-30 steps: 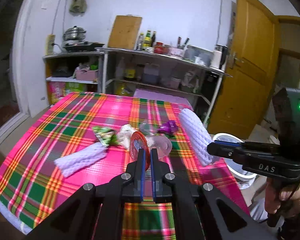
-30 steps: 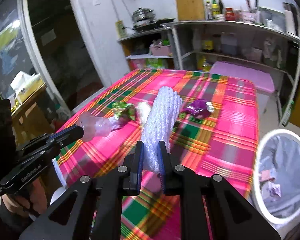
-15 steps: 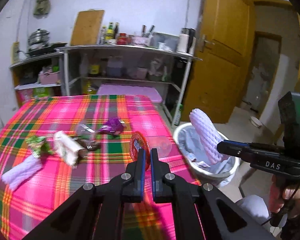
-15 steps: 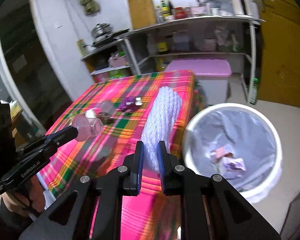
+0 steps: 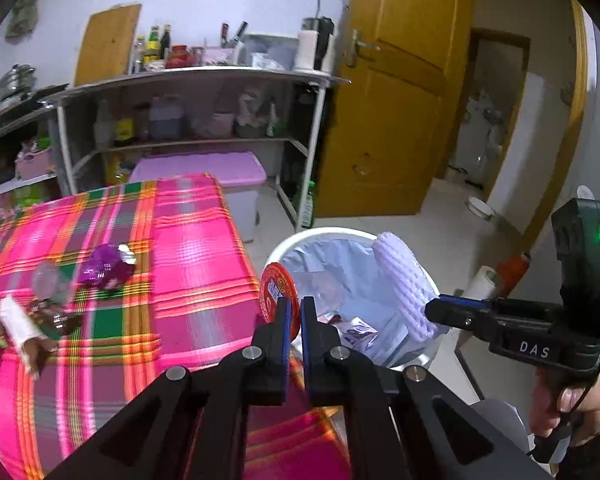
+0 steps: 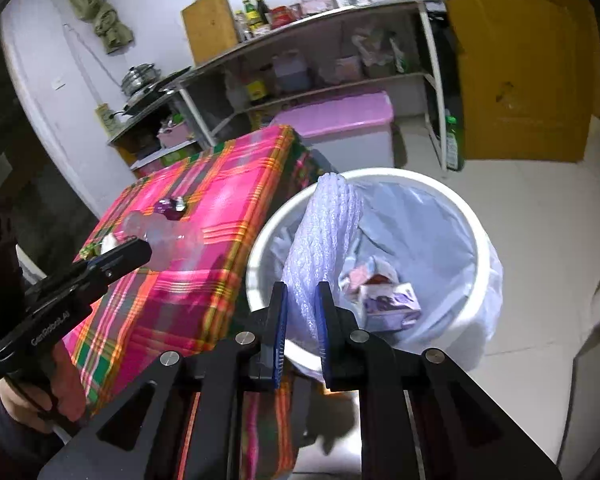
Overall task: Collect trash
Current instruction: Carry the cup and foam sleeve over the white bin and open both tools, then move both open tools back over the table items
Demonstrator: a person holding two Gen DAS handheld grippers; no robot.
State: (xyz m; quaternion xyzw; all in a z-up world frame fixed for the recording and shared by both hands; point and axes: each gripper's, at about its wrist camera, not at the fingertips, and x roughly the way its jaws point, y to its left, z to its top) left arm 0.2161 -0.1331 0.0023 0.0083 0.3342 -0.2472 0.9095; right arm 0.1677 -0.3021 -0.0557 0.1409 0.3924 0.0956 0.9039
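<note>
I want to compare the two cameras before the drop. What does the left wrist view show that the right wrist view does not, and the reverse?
Only the left wrist view: the red lid of the clear cup, pinched in the left gripper, and an open doorway beside the yellow door.

Only the right wrist view: the green cloth hanging on the wall.

Both: the white bin, the foam net in the right gripper, the purple wrapper on the plaid tablecloth.
</note>
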